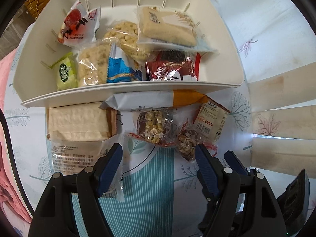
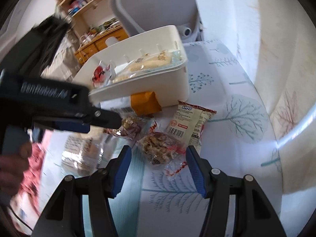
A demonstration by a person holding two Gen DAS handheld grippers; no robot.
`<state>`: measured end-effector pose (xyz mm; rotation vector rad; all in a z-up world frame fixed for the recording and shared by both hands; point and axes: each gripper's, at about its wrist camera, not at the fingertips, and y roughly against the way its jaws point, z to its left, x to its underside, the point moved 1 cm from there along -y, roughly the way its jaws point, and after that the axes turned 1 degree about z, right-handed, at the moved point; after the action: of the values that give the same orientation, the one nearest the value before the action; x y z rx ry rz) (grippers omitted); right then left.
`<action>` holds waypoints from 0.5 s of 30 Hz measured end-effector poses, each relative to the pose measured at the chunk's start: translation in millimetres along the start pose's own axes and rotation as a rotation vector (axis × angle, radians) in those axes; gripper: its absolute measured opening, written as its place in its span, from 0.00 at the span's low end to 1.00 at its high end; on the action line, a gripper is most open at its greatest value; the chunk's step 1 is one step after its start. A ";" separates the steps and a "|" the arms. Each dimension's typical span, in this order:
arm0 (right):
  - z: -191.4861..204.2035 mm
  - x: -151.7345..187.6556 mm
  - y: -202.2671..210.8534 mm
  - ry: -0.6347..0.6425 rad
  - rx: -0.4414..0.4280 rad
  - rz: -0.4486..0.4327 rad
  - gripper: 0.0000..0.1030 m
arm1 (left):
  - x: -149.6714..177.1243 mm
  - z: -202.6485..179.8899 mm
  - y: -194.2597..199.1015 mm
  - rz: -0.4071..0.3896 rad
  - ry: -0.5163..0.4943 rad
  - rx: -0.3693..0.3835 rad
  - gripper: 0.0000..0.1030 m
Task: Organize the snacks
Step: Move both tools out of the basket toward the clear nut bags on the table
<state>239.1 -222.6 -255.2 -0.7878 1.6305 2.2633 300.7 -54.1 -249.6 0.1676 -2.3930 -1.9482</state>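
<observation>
A white bin (image 1: 128, 93) holds several wrapped snacks; it also shows in the right wrist view (image 2: 173, 90). In front of it on the table lie a large cracker pack (image 1: 79, 123), a white-and-orange bar (image 1: 158, 98), two clear nut-cluster packs (image 1: 155, 126) (image 2: 160, 148) and a Lipo wafer pack (image 1: 210, 121) (image 2: 191, 122). My left gripper (image 1: 159, 154) is open and empty above these loose snacks. My right gripper (image 2: 159, 158) is open and empty, its fingers on either side of the nearer nut-cluster pack. The left gripper's body (image 2: 59, 106) shows at the left of the right wrist view.
The table has a leaf-patterned cloth (image 2: 237, 114). A white chair (image 2: 154, 9) stands behind the bin, with wooden shelves (image 2: 88, 2) farther back. A pink cloth (image 1: 7, 138) lies at the left edge. The right gripper's fingertip (image 1: 235, 162) shows at lower right in the left view.
</observation>
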 end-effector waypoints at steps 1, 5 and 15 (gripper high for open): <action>1.6 1.2 -2.1 0.028 0.007 -0.008 0.56 | -1.8 -0.2 -3.6 0.005 0.002 -0.003 0.72; 7.4 3.6 -12.8 0.135 0.033 -0.029 0.56 | -7.8 0.0 -14.4 0.013 0.018 -0.010 0.68; 17.4 7.0 -35.6 0.244 0.035 -0.007 0.56 | -16.5 3.7 -31.8 0.044 0.044 -0.032 0.58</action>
<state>245.8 -194.9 -283.5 -1.0951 1.7605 2.1980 318.3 -54.9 -281.0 0.1536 -2.3169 -1.9425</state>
